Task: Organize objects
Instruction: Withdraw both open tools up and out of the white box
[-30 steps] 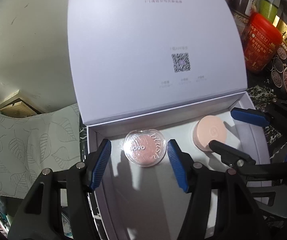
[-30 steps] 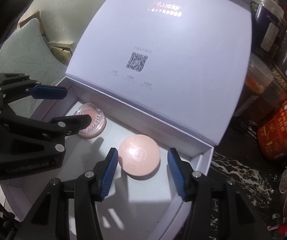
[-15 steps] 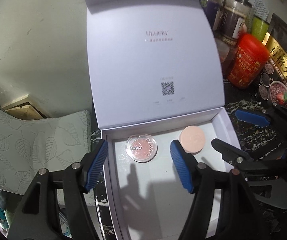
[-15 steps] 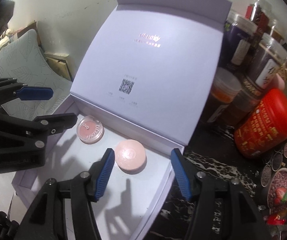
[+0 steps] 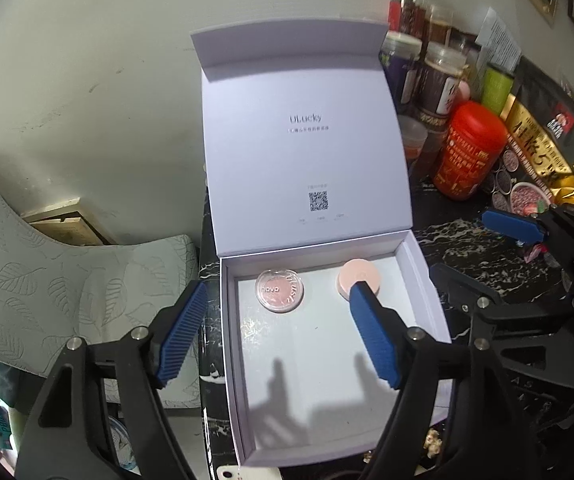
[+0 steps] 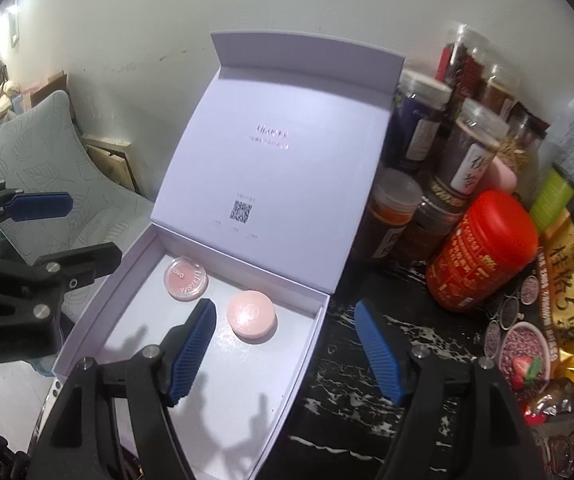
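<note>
My left tongs (image 5: 277,338) and right tongs (image 6: 285,346) hang empty above the white box (image 5: 427,280), jaws opening. Beyond them, at twelve o'clock, the clear blush pot (image 5: 279,290) and pink compact (image 5: 359,278) lie side by side inside. I judge both placed; the lid (image 5: 303,140) remains up.

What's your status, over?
Both tools empty, jaws opening: left tool, right tool. Blush and puff lie apart in the open box. Nothing in the way.
</note>
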`<state>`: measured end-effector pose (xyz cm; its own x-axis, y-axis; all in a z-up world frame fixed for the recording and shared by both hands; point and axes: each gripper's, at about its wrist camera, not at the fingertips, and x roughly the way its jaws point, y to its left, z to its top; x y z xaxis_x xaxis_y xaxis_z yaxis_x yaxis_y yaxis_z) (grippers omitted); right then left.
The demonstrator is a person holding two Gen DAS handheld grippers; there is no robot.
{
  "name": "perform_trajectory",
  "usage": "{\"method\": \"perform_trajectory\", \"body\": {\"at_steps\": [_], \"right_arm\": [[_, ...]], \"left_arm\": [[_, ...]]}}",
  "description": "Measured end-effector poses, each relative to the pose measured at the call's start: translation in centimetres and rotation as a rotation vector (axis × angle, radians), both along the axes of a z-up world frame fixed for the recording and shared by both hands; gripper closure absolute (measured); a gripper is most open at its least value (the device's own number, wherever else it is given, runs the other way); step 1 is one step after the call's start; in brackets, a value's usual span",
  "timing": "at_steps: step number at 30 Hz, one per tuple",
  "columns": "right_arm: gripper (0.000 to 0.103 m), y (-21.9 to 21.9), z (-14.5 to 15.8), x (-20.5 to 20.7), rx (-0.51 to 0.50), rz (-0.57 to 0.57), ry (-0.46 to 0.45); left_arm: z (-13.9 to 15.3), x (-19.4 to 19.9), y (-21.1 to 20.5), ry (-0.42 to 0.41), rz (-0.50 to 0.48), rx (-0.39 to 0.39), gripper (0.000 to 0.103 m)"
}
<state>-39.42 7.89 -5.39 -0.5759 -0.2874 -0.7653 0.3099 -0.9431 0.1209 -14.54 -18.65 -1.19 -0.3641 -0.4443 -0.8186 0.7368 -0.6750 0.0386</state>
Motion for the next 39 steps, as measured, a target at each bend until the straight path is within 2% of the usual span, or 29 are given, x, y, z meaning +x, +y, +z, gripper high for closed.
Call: {"method": "perform_trajectory", "body": {"at_steps": [13,20,29,39], "right_arm": [[0.024,1.2,4.4,3.9,-0.005,-0.017,0.07],[0.021,1.8,6.1,6.0,-0.019,-0.022,0.09],[0.019,2.5,7.4,8.3,-0.031,-0.021,0.094],[0.018,3.1,7.5,10.8,-0.034,-0.01,0.096]], "left_arm": [[4.2,2.1,3.9,0.042,0.03,-0.064,0.02],[5.8,3.5,5.6,0.069,0.055,-0.055,0.019],[7.5,5.0,8.0,0.076,0.081,-0.095,0.014],[7.6,6.4,10.8,0.075,0.12,-0.102,0.013]]}}
